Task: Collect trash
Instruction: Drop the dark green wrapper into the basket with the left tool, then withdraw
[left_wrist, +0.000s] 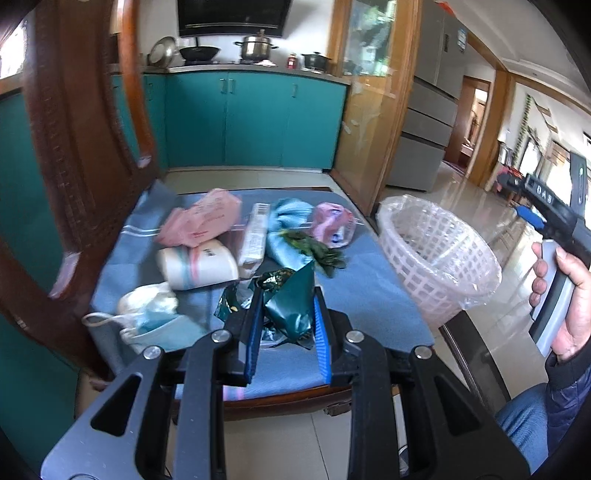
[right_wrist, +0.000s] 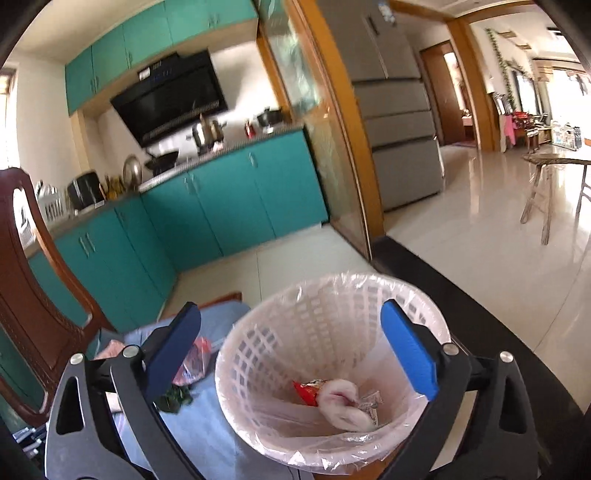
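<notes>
My left gripper is shut on a crumpled dark green wrapper, just above the blue cloth on a chair seat. Loose trash lies on the cloth: a pink bag, a tissue pack, a long white packet, a light blue bag, green leaves and a face mask. A bag-lined white basket stands at the cloth's right edge. My right gripper hangs open over the basket, nothing between its pads. Inside lie a red wrapper, a pinkish wad and foil.
The chair's carved wooden back rises at the left. Teal kitchen cabinets stand behind, a glass door with wooden frame to the right. A dark table edge runs beside the basket. A person's hand holds the right gripper.
</notes>
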